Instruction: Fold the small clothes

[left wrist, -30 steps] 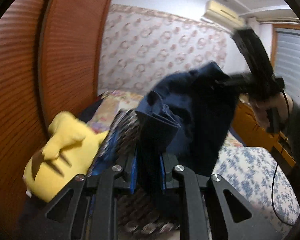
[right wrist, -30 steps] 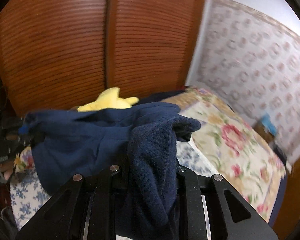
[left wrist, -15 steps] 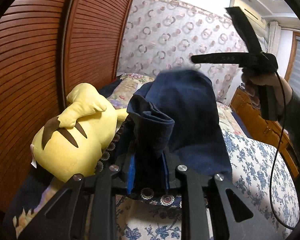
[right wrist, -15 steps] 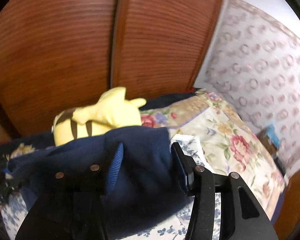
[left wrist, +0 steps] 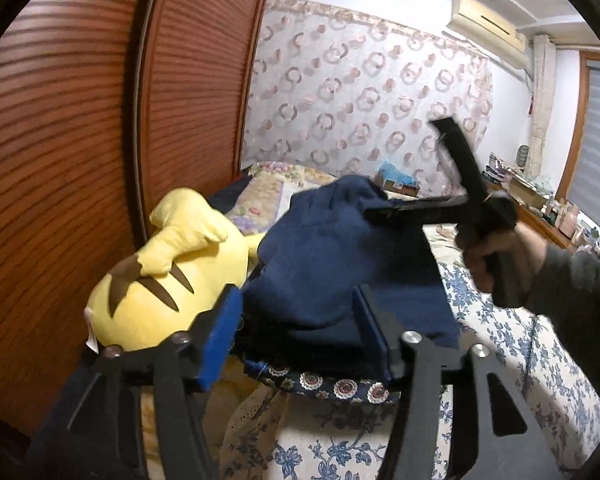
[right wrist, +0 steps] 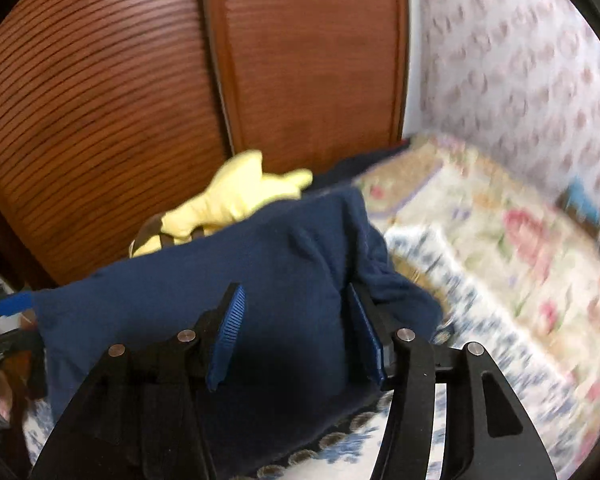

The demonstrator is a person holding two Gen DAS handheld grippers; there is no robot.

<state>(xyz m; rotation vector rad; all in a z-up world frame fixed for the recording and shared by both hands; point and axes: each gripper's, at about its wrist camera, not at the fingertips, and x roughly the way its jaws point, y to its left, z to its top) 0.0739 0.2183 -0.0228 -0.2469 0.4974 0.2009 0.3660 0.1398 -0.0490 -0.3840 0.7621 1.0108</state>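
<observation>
While the 2 jaws of the left gripper and of the right gripper have just been opened, the soft navy garment (thick, rumpled) is left loosely between the ribbed blue pads, on the flowered bedspread beside a yellow plush toy.

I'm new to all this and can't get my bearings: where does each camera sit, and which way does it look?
Left wrist: on the left tongs, facing the navy garment, yellow plush and curtain; shows the person's right hand.
Right wrist: on the right tongs, facing the garment and wooden doors.
Shared: garment, plush, doors, bed.
</observation>
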